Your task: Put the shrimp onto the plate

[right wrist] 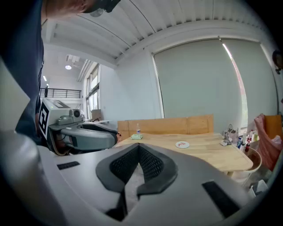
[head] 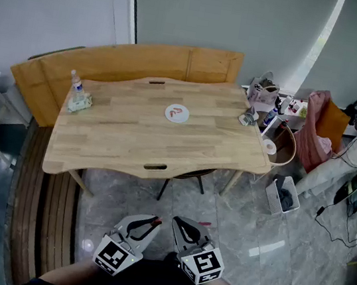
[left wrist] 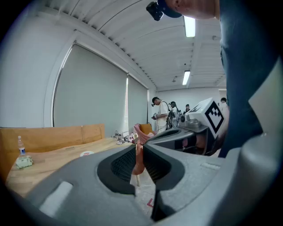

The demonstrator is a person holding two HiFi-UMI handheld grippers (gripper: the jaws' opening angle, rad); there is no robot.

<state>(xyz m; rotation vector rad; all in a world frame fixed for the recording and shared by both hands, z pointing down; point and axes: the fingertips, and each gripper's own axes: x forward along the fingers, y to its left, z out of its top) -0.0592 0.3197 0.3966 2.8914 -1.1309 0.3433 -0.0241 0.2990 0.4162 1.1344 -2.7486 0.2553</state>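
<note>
Left gripper [left wrist: 138, 146] clamped shut on shrimp [left wrist: 139, 162], pink body pinched between pads. Right gripper [right wrist: 138, 149] closed, nothing in it. Both low, well short of table [head: 132, 139] near edge. Plate [head: 169, 113] sits mid-table, nearer far edge; red marks on it, shrimp or print unclear.

Step judged: carry. Hold pinch firm, cross near edge, lower close over plate centre before release, right gripper clear.

Count: one held shrimp, one plate, two grippers, one bottle [head: 75, 84] at left end
</note>
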